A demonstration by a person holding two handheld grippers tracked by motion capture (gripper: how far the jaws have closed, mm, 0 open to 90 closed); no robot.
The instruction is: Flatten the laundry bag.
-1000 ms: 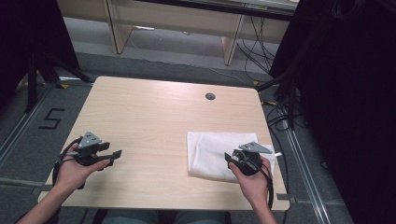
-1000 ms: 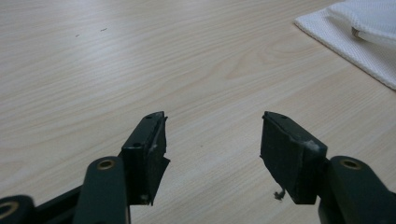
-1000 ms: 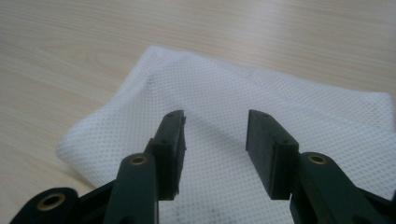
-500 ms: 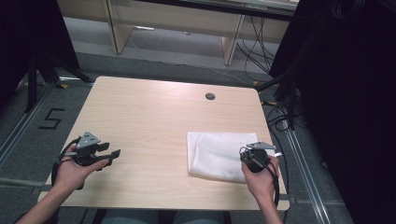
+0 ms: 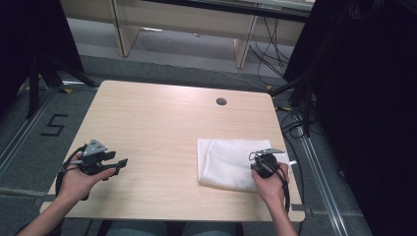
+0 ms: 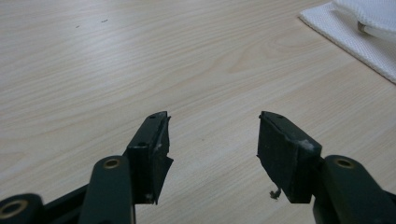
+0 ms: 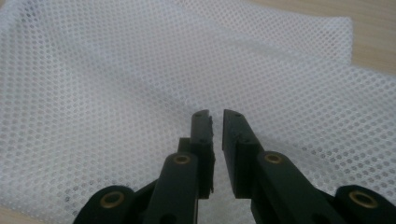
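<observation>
A white mesh cloth (image 5: 221, 162) lies flat on the right front of the wooden table (image 5: 162, 118). My right gripper (image 5: 256, 164) is low over the cloth's right part, held in a hand. In the right gripper view its jaws (image 7: 216, 116) stand a narrow slit apart just above the mesh (image 7: 116, 70), with nothing between them; they closed from wide and have just eased apart slightly. My left gripper (image 5: 119, 166) rests in a hand at the table's left front, open over bare wood (image 6: 212, 135). In the left gripper view the cloth (image 6: 355, 37) is far off at the upper right.
A dark round cable hole (image 5: 221, 101) sits near the table's far edge. Beyond the table stand wooden furniture legs (image 5: 118, 29) on the floor. Cables (image 5: 295, 118) hang at the right. A painted "5" (image 5: 54, 125) marks the floor at the left.
The right gripper has moved a little right and down onto the cloth, and its jaws went from wide open to nearly closed. The left gripper stayed where it was.
</observation>
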